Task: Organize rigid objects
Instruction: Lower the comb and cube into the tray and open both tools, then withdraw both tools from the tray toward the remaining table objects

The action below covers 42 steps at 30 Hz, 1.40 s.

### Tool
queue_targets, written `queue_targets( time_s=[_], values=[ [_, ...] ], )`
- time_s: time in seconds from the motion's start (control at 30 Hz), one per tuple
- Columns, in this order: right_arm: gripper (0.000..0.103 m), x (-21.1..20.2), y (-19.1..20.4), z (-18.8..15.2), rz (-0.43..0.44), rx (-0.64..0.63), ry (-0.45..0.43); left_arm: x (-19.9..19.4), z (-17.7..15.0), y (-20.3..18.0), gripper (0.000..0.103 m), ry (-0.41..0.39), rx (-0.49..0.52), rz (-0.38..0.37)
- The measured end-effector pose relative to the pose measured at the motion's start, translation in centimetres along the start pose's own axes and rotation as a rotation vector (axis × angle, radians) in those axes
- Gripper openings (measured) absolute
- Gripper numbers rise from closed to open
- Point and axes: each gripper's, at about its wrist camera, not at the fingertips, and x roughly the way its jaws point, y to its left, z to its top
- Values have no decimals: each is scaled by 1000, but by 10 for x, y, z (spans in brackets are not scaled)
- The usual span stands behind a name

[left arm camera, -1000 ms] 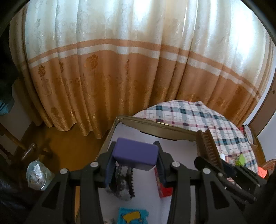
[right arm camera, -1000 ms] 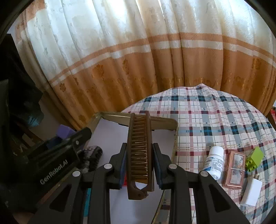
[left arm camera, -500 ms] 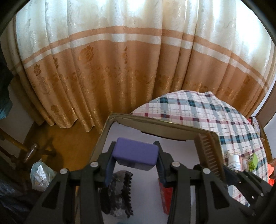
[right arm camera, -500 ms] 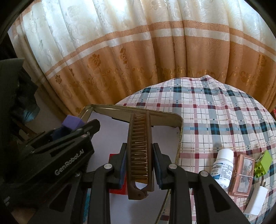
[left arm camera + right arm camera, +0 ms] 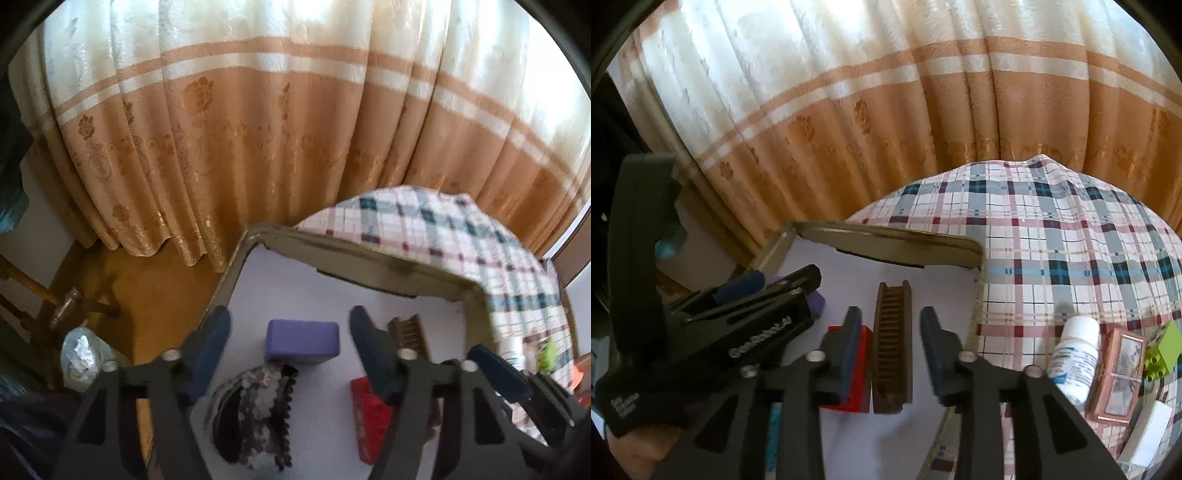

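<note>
A purple block (image 5: 303, 341) lies on the pale floor of the metal tray (image 5: 369, 258). My left gripper (image 5: 290, 317) straddles the block with its jaws opening, and the pads stand clear of both its sides. A brown comb (image 5: 892, 343) lies lengthwise on the tray floor (image 5: 886, 247), beside a red box (image 5: 858, 369). My right gripper (image 5: 890, 314) hangs over the comb with its jaws opening too, and there is a gap on each side. The comb's far end (image 5: 408, 332) also shows in the left wrist view.
A grey-black hair claw (image 5: 255, 417) and the red box (image 5: 369, 417) lie in the tray. On the checked tablecloth (image 5: 1052, 240) to the right are a white bottle (image 5: 1075, 358), a pink framed box (image 5: 1115, 376), a green brick (image 5: 1163, 350) and a white box (image 5: 1148, 432). A curtain hangs behind.
Both grippers have opened. The purple block has left the left pads and now rests on the tray floor. The comb has left the right pads and lies flat in the tray.
</note>
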Motion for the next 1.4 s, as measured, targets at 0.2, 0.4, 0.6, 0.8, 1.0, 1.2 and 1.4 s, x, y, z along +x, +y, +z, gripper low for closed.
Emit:
queue_targets(
  time_s=[0.2,0.4,0.6,0.8,1.0,1.2,1.4],
  values=[
    [71,-48,-10,-13,23,38,-162,-38,-9,0,102,-92,-51,-27],
    [74,-89,-18,-38,-44,53,-295,-70,-32,-16,102,-166,4,-33],
    [75,-115,-41,-70,-143,91,-334,-90,-63,-40,102,-205,93,-1],
    [75,-138,-67,-101,-253,122,-378,-98,-95,-66,102,-202,124,-38],
    [75,-162,-87,-123,-356,125,-440,-106,-123,-91,102,-213,137,-56],
    [75,-176,-105,-137,-416,150,-481,-105,-142,-117,102,-213,179,-56],
    [75,-181,-118,-146,-430,154,-473,-105,-155,-137,102,-235,223,-52]
  ],
)
